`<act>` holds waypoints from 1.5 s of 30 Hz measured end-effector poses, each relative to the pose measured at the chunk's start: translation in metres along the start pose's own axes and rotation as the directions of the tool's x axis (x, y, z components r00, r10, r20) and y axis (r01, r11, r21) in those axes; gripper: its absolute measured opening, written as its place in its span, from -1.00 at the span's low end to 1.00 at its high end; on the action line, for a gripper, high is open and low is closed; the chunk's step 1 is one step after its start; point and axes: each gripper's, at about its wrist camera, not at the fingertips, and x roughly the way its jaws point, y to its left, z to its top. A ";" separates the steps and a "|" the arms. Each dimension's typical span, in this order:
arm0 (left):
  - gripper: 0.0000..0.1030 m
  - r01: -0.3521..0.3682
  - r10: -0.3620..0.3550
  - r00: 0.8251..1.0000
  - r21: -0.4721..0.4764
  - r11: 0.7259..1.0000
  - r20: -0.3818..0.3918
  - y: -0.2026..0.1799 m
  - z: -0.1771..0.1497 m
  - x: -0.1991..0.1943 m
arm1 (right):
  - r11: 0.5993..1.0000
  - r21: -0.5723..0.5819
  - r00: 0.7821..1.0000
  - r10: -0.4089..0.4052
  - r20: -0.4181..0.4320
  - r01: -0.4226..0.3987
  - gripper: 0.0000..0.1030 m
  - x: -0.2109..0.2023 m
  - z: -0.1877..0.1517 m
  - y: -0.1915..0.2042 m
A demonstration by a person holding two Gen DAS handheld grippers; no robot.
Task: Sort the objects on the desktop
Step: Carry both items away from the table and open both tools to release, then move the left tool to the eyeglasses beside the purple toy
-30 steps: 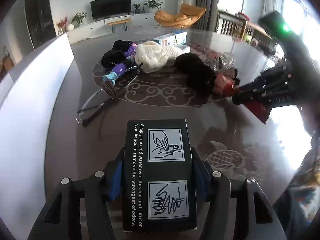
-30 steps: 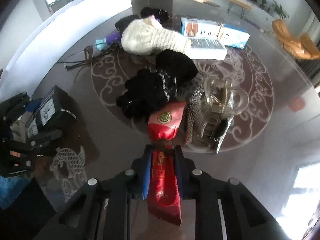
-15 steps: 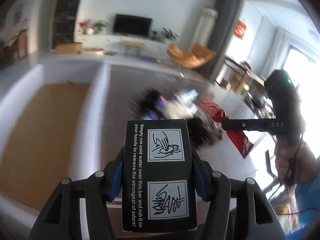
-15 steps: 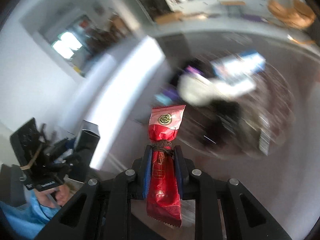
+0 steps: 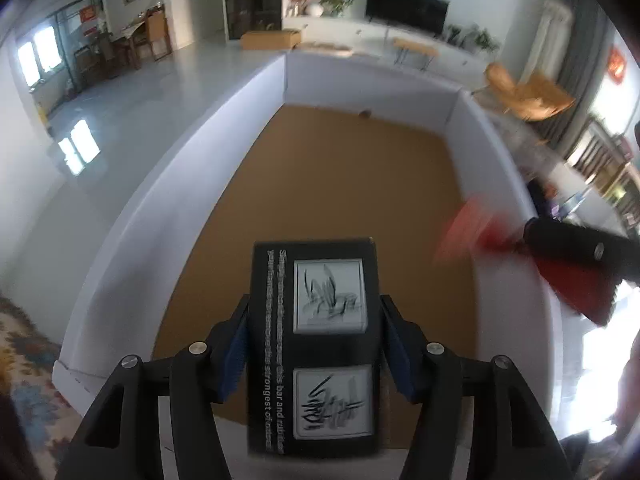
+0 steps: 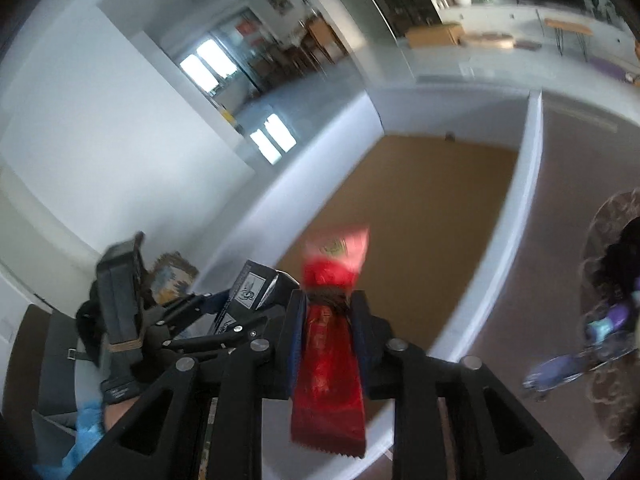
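From the left wrist camera, the left hand-held gripper [image 5: 314, 336] is squeezing a black box [image 5: 313, 344] between its two blue pads [image 5: 237, 350]. The box is sitting right in the middle of the fingers and is sticking out past the tips. It is long and black, with two white squares that have scribbly hand drawings, and a line of white words down its left side. The words are too blurry to read in full. The box is hanging over the near end of a big white bin [image 5: 160, 208] with a brown floor inside. A tiny dark speck [image 5: 365, 113] is lying at the far end of that floor. On the right, the right hand-held gripper [image 5: 516, 245] is poking in over the bin's right wall, and it is gripping a red packet [image 5: 576, 284] that looks smeared.

From the right wrist camera, the right hand-held gripper [image 6: 326, 340] is pinching the red packet [image 6: 330, 364] tight around its tied neck. The packet is shiny red, with a dark string around it, a gold round mark near its top, and a zigzag bottom edge. Its top is pointing toward the white bin [image 6: 528, 184]. To the left, the left hand-held gripper [image 6: 256, 308] is holding the black box [image 6: 250, 292] by the bin's near corner. On the right, dark and purple things [image 6: 592, 344] are lying on the brown bench [image 6: 568, 184].
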 end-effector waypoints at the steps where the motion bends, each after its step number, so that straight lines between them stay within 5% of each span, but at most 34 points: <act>1: 0.35 -0.030 0.030 1.000 0.002 1.000 -0.002 -0.002 -0.002 0.002 | 1.000 0.009 1.000 -0.013 -0.011 0.013 -0.05 0.005 -0.001 0.000; 3: 0.52 -0.047 0.047 0.999 0.002 0.999 0.019 -0.005 -0.004 0.000 | 1.000 0.017 1.000 -0.006 0.024 0.006 0.09 0.001 -0.003 -0.001; 7: 0.52 -0.032 0.031 0.993 0.008 0.999 0.118 -0.017 -0.013 -0.029 | 0.998 -0.036 0.985 -0.047 0.164 0.054 0.57 -0.042 -0.021 -0.009; 8: 0.52 -0.004 0.001 0.989 0.022 1.000 0.148 -0.027 -0.016 -0.041 | 0.996 -0.047 0.978 -0.068 0.195 0.079 0.74 -0.054 -0.029 -0.013; 12: 0.53 0.162 -0.186 0.961 0.129 0.978 0.204 -0.074 -0.030 -0.085 | 0.963 -0.066 0.931 -0.233 0.282 0.261 0.87 -0.110 -0.085 -0.054; 16: 0.83 0.299 -0.352 0.919 0.271 0.915 0.175 -0.143 -0.053 -0.107 | 0.896 0.028 0.875 -0.438 0.206 0.442 0.88 -0.143 -0.151 -0.125; 18: 0.94 0.328 -0.386 0.912 0.319 0.889 0.139 -0.178 -0.067 -0.102 | 0.847 0.081 0.837 -0.531 0.131 0.525 0.88 -0.152 -0.187 -0.166; 21: 0.94 0.325 -0.371 0.927 0.367 0.872 0.059 -0.231 -0.083 -0.066 | 0.781 0.133 0.782 -0.621 0.056 0.610 0.88 -0.176 -0.225 -0.216; 23: 0.94 0.299 -0.310 0.950 0.365 0.882 -0.028 -0.262 -0.091 -0.017 | 0.758 0.160 0.766 -0.642 0.017 0.632 0.88 -0.180 -0.234 -0.240; 25: 0.94 0.292 -0.284 0.956 0.358 0.887 -0.075 -0.280 -0.089 0.018 | 0.742 0.171 0.753 -0.658 0.000 0.649 0.88 -0.185 -0.238 -0.253; 30: 0.97 0.213 -0.220 0.975 0.409 0.887 -0.030 -0.311 -0.078 0.052 | 0.743 0.186 0.751 -0.659 0.039 0.643 1.00 -0.185 -0.227 -0.270; 38: 1.00 0.213 -0.233 0.972 0.383 0.899 0.007 -0.337 -0.033 0.079 | 0.735 0.202 0.737 -0.671 0.082 0.647 1.00 -0.180 -0.211 -0.285; 45: 1.00 0.221 -0.244 0.970 0.390 0.894 0.011 -0.347 -0.026 0.081 | 0.735 0.205 0.736 -0.671 0.085 0.646 1.00 -0.180 -0.211 -0.285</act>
